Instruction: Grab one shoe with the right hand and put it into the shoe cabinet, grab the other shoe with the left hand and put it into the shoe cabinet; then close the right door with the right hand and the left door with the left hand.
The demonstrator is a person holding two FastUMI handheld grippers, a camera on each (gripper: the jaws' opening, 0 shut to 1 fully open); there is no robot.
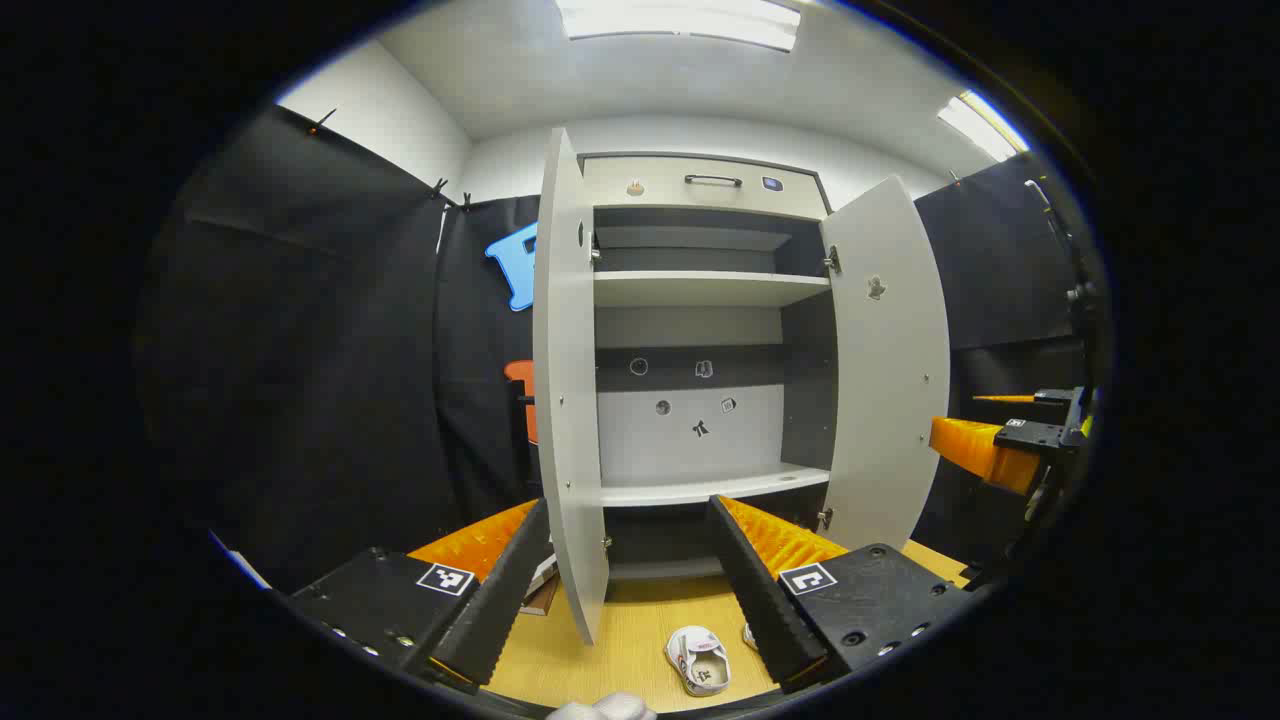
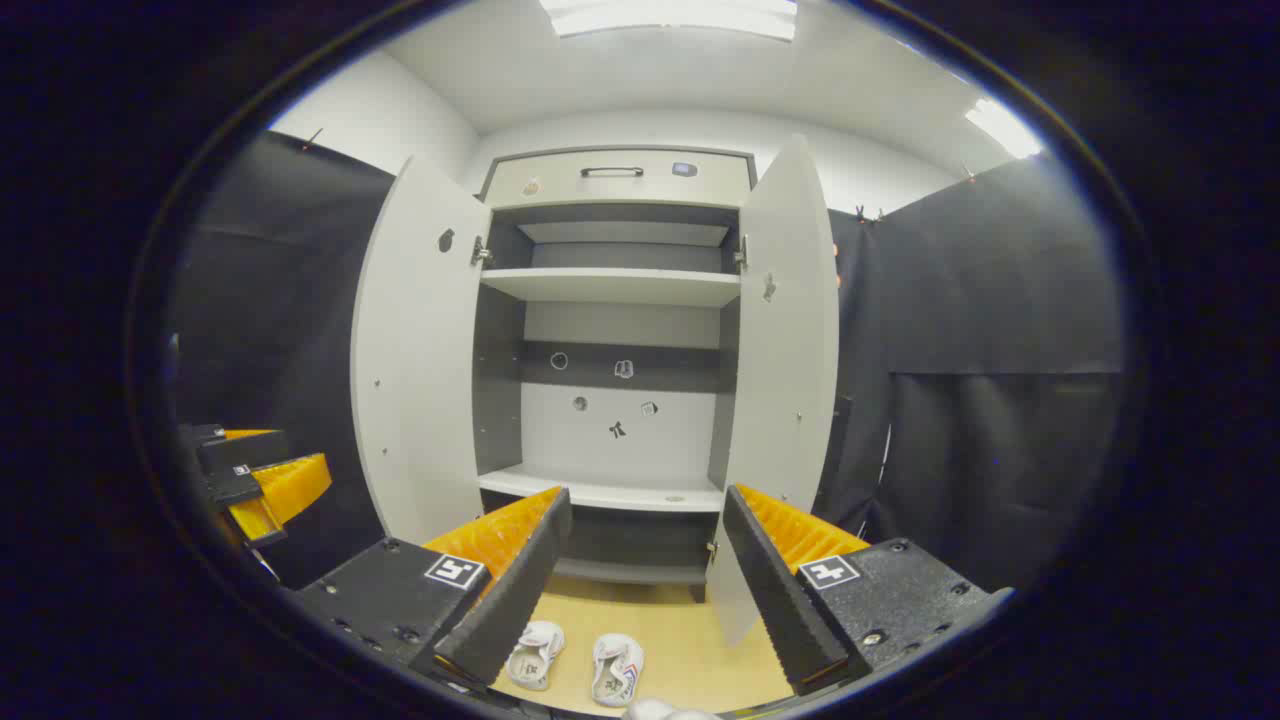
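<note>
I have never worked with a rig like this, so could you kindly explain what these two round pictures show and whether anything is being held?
A person carries a two-finger gripper in each hand; each has a camera looking along its own fingers. The left gripper and right gripper are both open, holding nothing. Ahead stands a tall grey shoe cabinet with its left door and right door swung open and bare shelves. Two small white shoes lie on the pale wooden floor in front, not yet picked up.
</note>
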